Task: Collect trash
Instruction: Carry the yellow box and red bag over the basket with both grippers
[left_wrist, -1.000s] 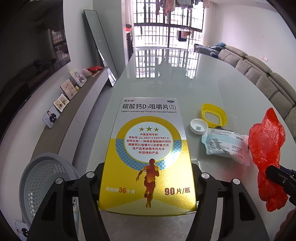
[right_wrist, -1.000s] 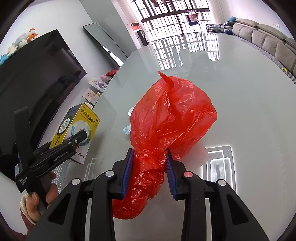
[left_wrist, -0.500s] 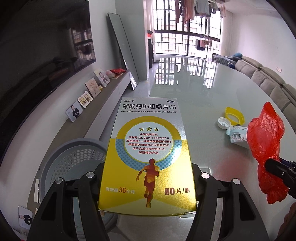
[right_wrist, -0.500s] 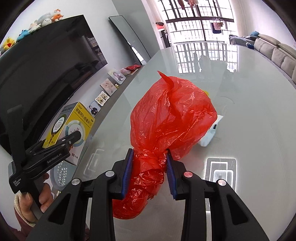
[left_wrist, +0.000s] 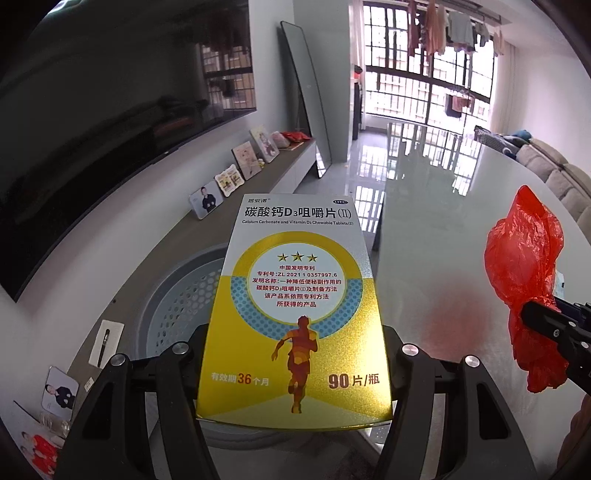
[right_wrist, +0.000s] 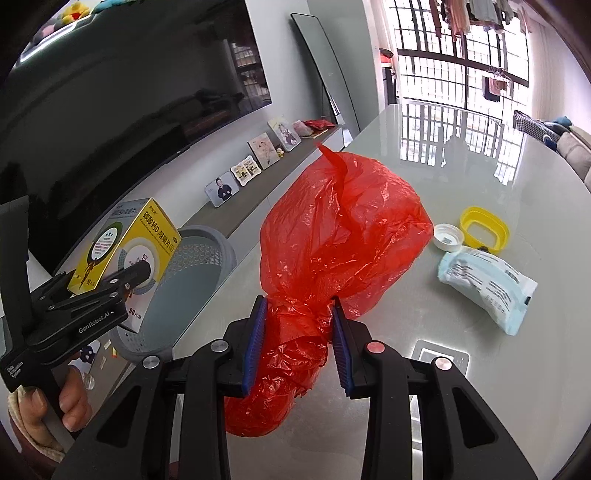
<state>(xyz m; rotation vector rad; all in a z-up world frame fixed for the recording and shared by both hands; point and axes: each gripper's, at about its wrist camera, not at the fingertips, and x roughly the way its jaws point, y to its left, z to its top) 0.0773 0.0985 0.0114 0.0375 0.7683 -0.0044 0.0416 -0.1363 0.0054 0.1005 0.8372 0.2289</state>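
Living room setup, glossy glass table (right_wrist: 461, 387) under a big barred window. Going left to right: grey perforated basket (left_wrist: 177, 295) sitting on the floor off the table edge, around 9 o'clock from the left gripper (left_wrist: 293, 373), which is clamped tight on the yellow tablet box (left_wrist: 295, 314) and holding it pretty much right over the basket rim. Looks like one drop away from done, not dropped yet though. Right gripper (right_wrist: 297, 347) next, squeezed around the neck of the red plastic bag (right_wrist: 343, 229), bag up off the table, so also mid-carry. Further out at about 2 o'clock from that: white cap (right_wrist: 448, 237), yellow oval lid (right_wrist: 484, 229) and a pale blue wipes packet (right_wrist: 487, 286), all lying on the glass untouched. So roughly two in hand, three left. Can't see whether anything's already in the basket, box and gripper block most of it. Bag contents not visible either, and packet text too small to read.
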